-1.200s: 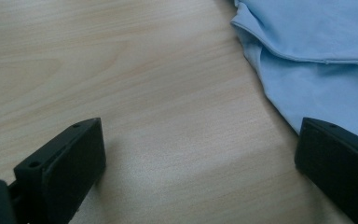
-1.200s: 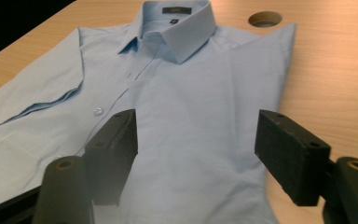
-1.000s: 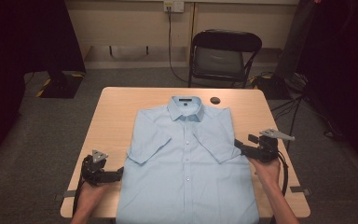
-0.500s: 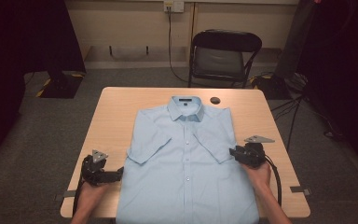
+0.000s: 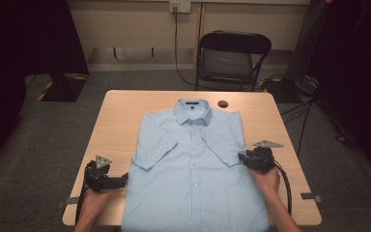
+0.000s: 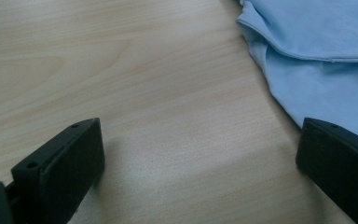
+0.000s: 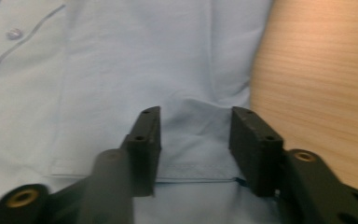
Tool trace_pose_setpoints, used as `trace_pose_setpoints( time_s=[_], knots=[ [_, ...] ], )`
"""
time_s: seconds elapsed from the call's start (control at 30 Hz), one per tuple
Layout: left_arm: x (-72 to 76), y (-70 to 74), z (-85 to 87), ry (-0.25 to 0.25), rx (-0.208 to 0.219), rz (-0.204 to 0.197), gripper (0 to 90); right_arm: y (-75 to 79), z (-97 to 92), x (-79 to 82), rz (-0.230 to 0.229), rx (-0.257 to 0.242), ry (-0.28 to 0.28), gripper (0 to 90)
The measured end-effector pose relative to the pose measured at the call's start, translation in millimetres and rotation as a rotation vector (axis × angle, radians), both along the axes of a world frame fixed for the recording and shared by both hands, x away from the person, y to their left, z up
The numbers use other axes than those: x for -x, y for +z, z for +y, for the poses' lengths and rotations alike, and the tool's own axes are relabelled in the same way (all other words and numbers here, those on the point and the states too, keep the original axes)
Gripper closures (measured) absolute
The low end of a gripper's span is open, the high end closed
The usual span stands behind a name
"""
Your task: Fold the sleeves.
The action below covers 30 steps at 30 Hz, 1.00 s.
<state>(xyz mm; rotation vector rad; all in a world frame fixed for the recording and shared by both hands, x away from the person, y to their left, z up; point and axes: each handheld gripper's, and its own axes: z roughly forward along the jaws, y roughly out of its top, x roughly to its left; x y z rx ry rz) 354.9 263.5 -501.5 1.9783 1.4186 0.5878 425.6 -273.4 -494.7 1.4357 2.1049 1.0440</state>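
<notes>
Grey carpet is running round a light wooden table (image 5: 125,116) at frame centre in the high view, with a black folding chair (image 5: 232,58) behind it at top centre and a wall cable dropping from an outlet above. I'm seeing a pale blue short-sleeved shirt (image 5: 193,169) lying flat and buttoned, collar toward the chair, hem hanging off the near edge at the bottom. A small dark round thing (image 5: 222,104) is sitting on the wood just right of the collar, apart from the shirt.

I'm holding the left gripper (image 5: 118,181) at lower left, beside the shirt's side edge; in the left gripper view its jaws are standing wide over bare wood, the shirt's sleeve (image 6: 317,51) lying in the upper right, nothing between them.

I'm holding the right gripper (image 7: 193,144) at the other sleeve's hem, right of centre; its jaws have just been opening a little from a tighter pinch, now half apart, straddling a raised fold of sleeve cloth, pads not pressing. Bare table is showing at upper right there. Nothing is blocking either gripper.
</notes>
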Motion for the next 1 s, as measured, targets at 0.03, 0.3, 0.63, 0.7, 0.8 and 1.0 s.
trace_pose_setpoints(
  time_s=[0.03,0.3,0.63,0.7,0.8,1.0],
  knots=[
    [0.0,0.0,0.0,0.000,0.000,0.000,0.5,1.4,0.3,2.0,-0.005,-0.021,0.010,43.8],
    [0.3,0.0,-0.2,0.005,0.001,0.000,0.5,25.2,-9.0,19.7,-0.083,-0.094,-0.017,25.6],
    [0.3,0.0,0.1,0.003,0.000,0.000,0.6,36.0,-42.9,43.4,-0.110,-0.150,-0.134,7.1],
    [0.3,0.0,0.1,0.003,0.000,0.000,0.6,33.0,-50.0,52.0,-0.139,-0.137,-0.140,8.9],
    [0.3,0.0,0.1,0.003,0.000,0.000,0.6,29.6,-54.2,56.5,-0.133,-0.111,-0.145,6.6],
    [0.8,0.2,0.8,0.014,-0.003,0.002,0.6,16.9,-70.0,66.9,-0.118,-0.078,-0.186,5.4]
  ],
)
